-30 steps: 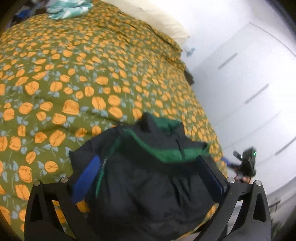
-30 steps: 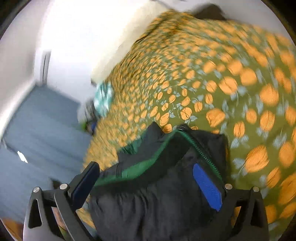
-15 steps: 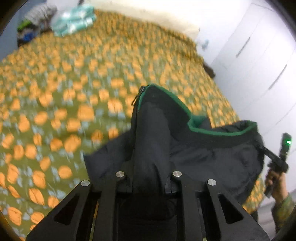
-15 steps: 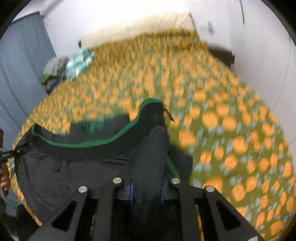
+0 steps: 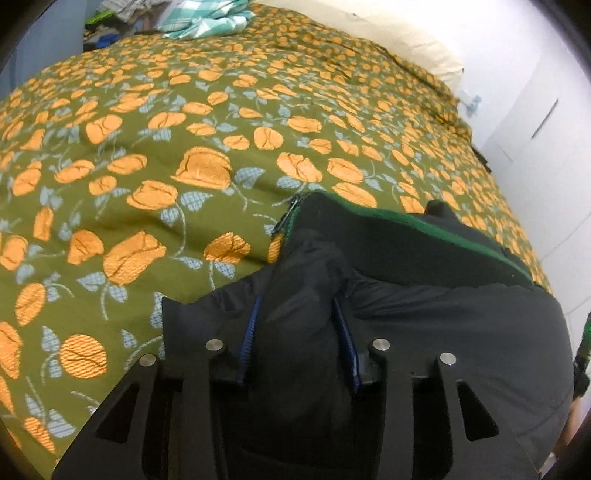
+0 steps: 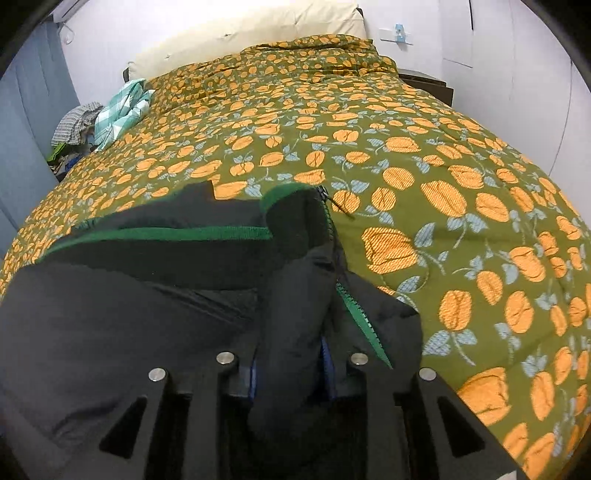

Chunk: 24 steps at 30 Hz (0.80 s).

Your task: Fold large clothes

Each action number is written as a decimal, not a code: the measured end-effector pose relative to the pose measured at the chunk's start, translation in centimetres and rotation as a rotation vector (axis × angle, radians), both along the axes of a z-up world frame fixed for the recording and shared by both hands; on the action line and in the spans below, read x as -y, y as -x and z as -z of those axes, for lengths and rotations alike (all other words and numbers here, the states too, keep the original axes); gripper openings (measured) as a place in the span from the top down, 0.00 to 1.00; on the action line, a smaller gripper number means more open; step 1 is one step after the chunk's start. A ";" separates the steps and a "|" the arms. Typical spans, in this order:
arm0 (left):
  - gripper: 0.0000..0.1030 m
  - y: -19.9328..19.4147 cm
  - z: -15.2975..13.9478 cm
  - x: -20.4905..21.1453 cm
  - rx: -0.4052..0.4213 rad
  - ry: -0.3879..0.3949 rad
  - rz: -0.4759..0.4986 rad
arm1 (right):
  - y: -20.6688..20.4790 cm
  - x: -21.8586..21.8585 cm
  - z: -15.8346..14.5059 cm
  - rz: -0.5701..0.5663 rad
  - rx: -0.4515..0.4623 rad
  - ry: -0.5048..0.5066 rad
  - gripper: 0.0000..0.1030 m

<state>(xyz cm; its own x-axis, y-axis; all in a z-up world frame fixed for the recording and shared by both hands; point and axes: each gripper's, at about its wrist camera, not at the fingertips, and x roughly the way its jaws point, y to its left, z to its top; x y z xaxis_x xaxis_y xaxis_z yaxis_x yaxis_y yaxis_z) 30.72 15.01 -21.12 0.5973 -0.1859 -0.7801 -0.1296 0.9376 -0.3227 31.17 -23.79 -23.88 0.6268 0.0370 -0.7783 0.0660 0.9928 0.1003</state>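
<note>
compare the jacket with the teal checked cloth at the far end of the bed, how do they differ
The jacket is black with green trim; the checked cloth is pale teal and white. The jacket lies at the near edge of the bed, the cloth far off by the pillow. The jacket is pinched in the left gripper and right gripper, whose jaws have just eased wider; the cloth is untouched. Both rest on the floral cover.

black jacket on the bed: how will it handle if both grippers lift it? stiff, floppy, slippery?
Probably floppy: the jacket bunches into a thick wad between the right gripper pads and slumps on the bedspread. Likely bulky yet light, since it looks puffy. The smooth shell could slip; the left gripper, whose jaws have just been opening, has fabric between them.
</note>
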 end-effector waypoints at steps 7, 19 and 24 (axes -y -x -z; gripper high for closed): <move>0.58 -0.6 1.8 0.0 0.021 0.033 -0.006 | -0.6 0.0 1.4 0.016 0.044 -0.038 0.75; 0.45 0.3 -3.1 -1.1 -0.029 0.089 0.019 | -0.5 0.6 0.4 -0.005 0.032 -0.065 0.59; 0.18 4.3 -12.0 2.7 0.180 0.020 0.118 | 3.4 1.1 -5.3 -0.010 0.154 -0.047 0.20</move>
<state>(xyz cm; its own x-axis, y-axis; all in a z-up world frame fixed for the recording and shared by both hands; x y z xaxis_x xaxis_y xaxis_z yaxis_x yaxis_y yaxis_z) 26.38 12.33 -9.14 0.6999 -0.2774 -0.6582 0.0420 0.9359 -0.3498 27.74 -24.91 -18.56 0.7383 0.0775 -0.6700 0.0365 0.9873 0.1544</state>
